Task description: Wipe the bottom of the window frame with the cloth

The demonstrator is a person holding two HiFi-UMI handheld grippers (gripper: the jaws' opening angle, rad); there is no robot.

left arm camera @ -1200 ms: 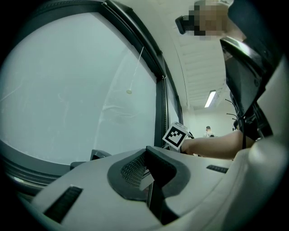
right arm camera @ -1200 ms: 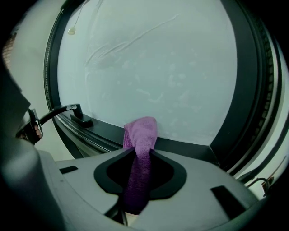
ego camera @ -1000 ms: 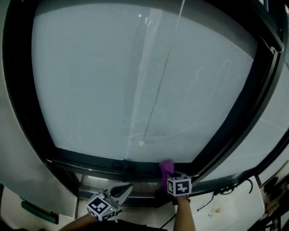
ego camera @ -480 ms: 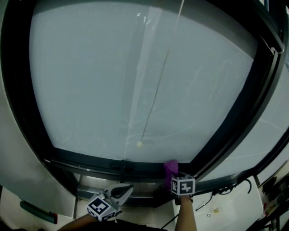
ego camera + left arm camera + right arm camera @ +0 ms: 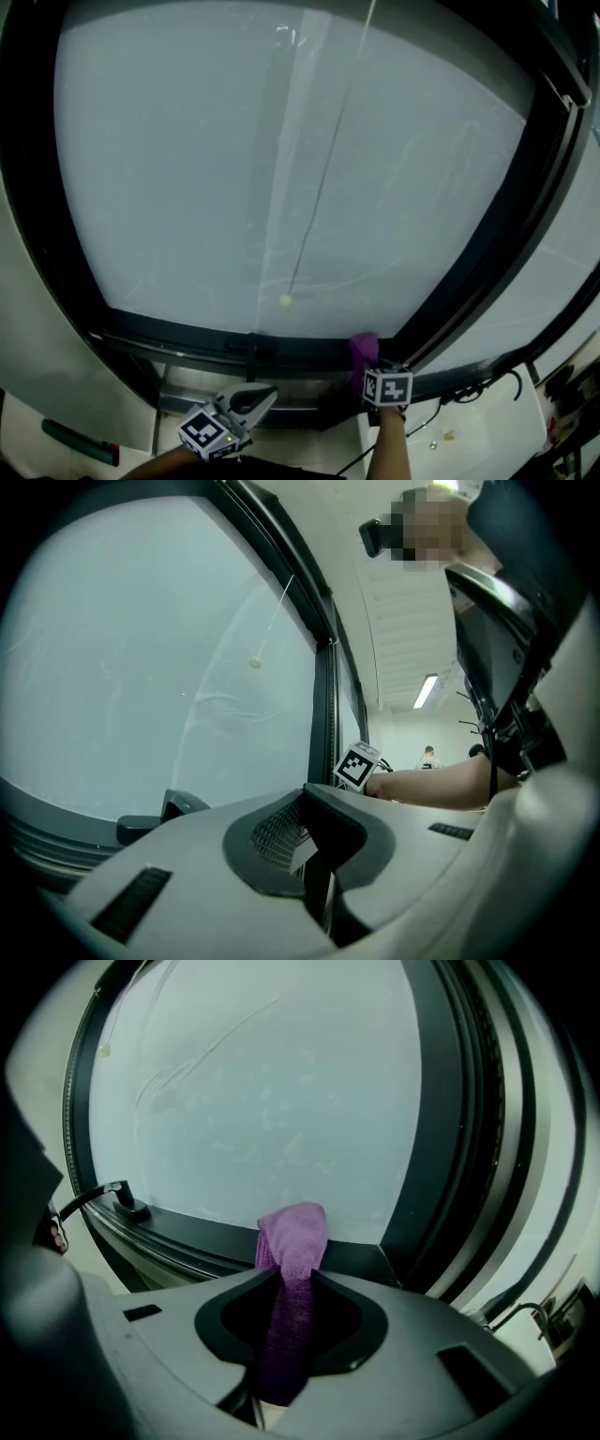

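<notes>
A purple cloth sticks up out of my right gripper, which is shut on it. The cloth's folded tip presses on the dark bottom rail of the window frame close to the lower right corner of the pane. My right gripper sits just below that rail with its marker cube facing me. My left gripper hangs lower and to the left, away from the frame, jaws closed with nothing between them.
A black window handle stands on the bottom rail left of the cloth. A blind cord with a small bead hangs in front of the glass. The dark vertical mullion rises at the right. A white ledge with cables lies below right.
My right gripper has slid the purple cloth to the right along the bottom rail, nearer the corner. The left gripper has stayed where it was.
</notes>
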